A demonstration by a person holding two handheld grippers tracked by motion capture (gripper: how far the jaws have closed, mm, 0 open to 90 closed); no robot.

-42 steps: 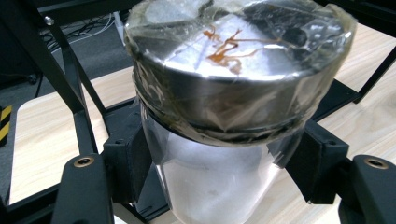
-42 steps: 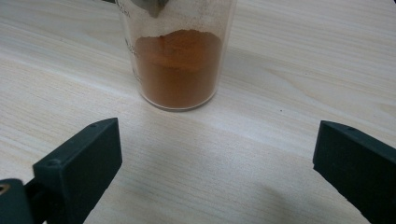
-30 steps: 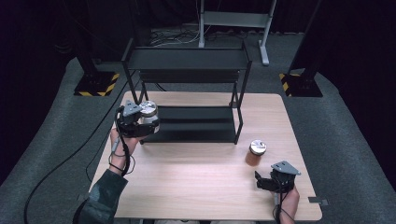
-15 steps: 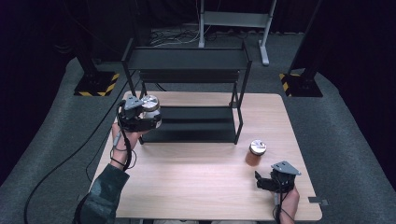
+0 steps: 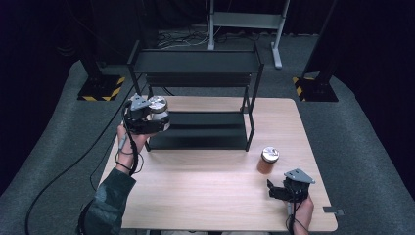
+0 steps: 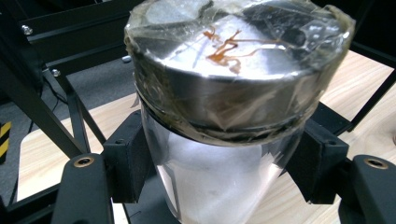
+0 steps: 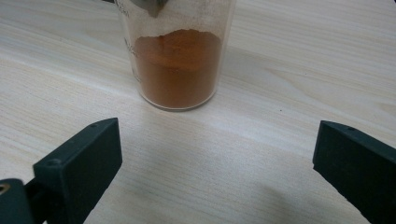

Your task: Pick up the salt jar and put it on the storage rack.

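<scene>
So, going from the left: the left gripper is held up at the left end of the black shelf rack, and its jaws are clamped tight on a clear jar with a metal lid. In the left gripper view you can see the black pads pressing on both sides of the glass just under the lid, the jar standing upright between them. The lid has some crinkly clear film stretched over it with a brownish-orange smear on top, and the stuff inside the jar looks whitish. From the high view that jar is off the wooden table, hanging right by the rack's left post around the level of the middle shelf. I can't tell whether it touches the shelf or not. Moving right, there's a second jar, filled with orange-brown powder, standing upright on the table just to the right of the rack's front right leg. Down by the near right edge sits the right gripper, low over the tabletop, its jaws spread wide apart with nothing between them. In the right gripper view the powder jar stands ahead of the jaws, a little left of centre, not touching either one.
</scene>
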